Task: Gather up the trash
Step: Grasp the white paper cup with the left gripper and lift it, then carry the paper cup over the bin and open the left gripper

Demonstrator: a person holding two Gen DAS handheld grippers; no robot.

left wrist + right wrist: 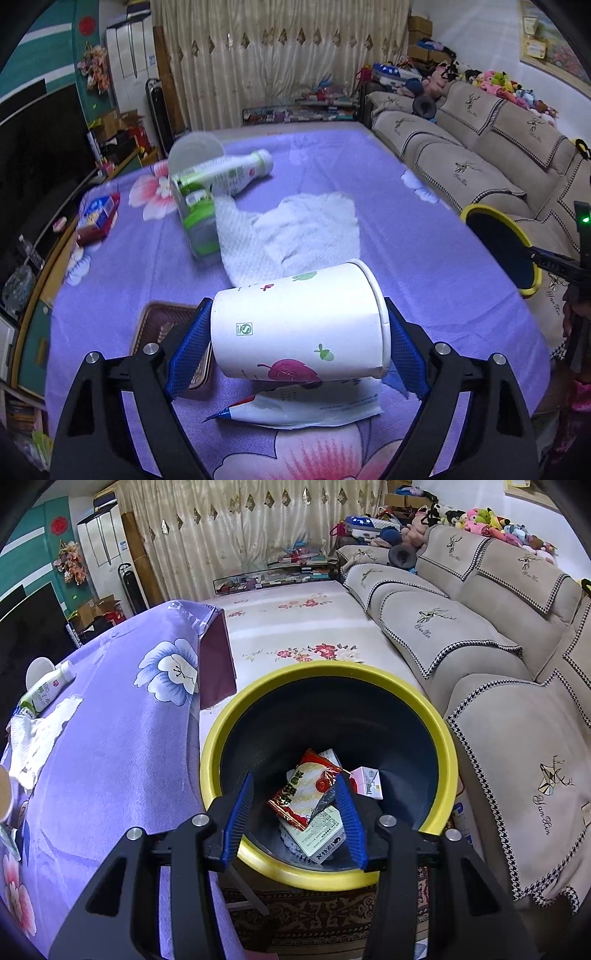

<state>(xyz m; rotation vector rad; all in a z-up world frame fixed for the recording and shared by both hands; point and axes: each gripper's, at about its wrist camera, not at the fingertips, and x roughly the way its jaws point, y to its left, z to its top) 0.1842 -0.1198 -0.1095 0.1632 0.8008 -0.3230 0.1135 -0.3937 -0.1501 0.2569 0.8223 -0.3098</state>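
1. Between the blue pads of the left gripper (298, 332) sits a white paper cup printed with pink and green leaves (299, 325), lying on its side with the rim to the right; both pads press against it.
2. On its wall a small green square mark with an "S" can be read.
3. Just below the cup, on the purple flowered tablecloth (424, 229), lies a torn white wrapper with a red-and-blue edge (306, 406); its print is too small to read.
4. Ahead lie a crumpled white paper towel (295, 229) and a white-and-green plastic bottle (236, 173).
5. Under the right gripper (295, 812), whose fingers stand apart and empty, a dark bin with a yellow rim (221, 738) holds a red-and-white snack packet (303, 786).
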